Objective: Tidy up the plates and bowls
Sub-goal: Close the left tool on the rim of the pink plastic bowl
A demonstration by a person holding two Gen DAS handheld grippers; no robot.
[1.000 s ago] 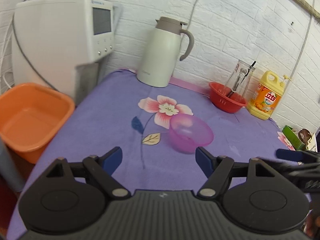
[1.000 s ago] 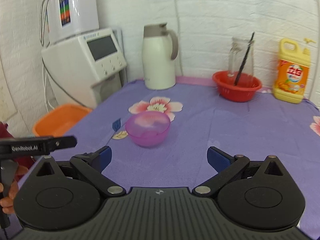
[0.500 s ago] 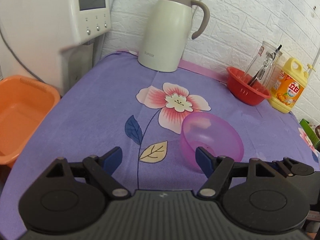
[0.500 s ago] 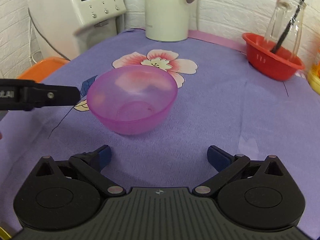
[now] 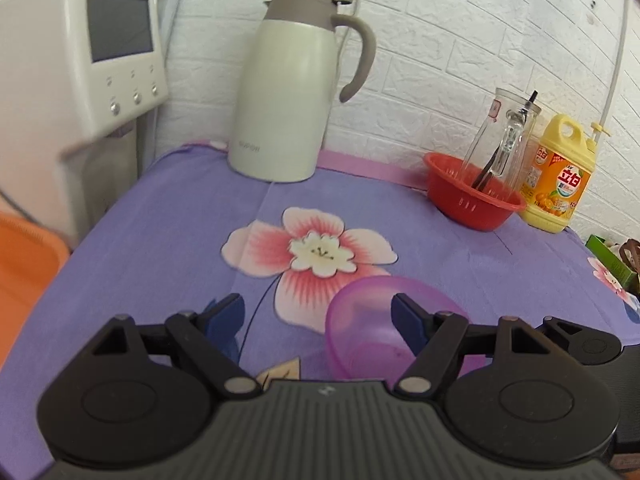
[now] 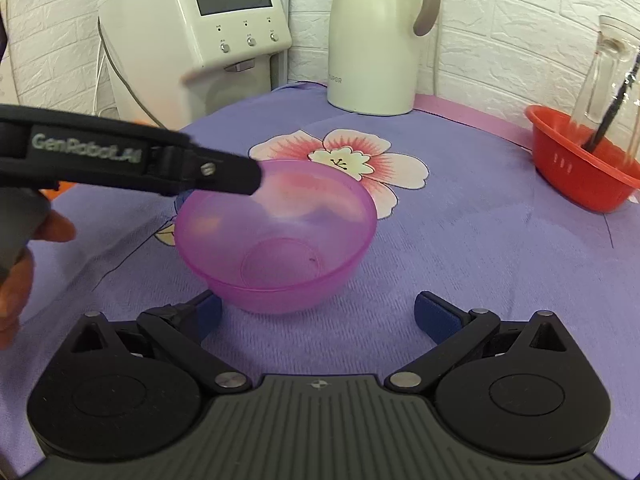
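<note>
- Both grippers have closed in on the bowl (image 6: 276, 236) since half a second back; it fills more of the right wrist view, and the left one now has a finger over its rim.
- Table (image 5: 480, 264) under a purple flowered cloth carries everything; a white dispenser (image 5: 80, 60) stands off its left edge.
- Jug (image 5: 292, 92), cream with a grey handle, stands upright at the back edge.
- Red basket (image 5: 472, 204) sits at the back right corner with a glass carafe (image 5: 504, 136) in it, a yellow bottle (image 5: 556, 180) just beside.
- Bowl, pink and see-through, sits upright on the cloth near the front edge, partly over the printed flower (image 5: 316, 252).
- Left gripper (image 5: 316, 316) has its jaws wide apart, holding nothing; its right finger (image 5: 408, 316) hangs over the bowl, the left one outside it. Touching or not, I cannot tell.
- Right gripper (image 6: 318, 312) is spread wide too, empty, low and just short of the bowl's near side, its left finger (image 6: 204, 316) close to the wall.
- From the right wrist view, the left gripper's arm reaches across the bowl's far left rim.
</note>
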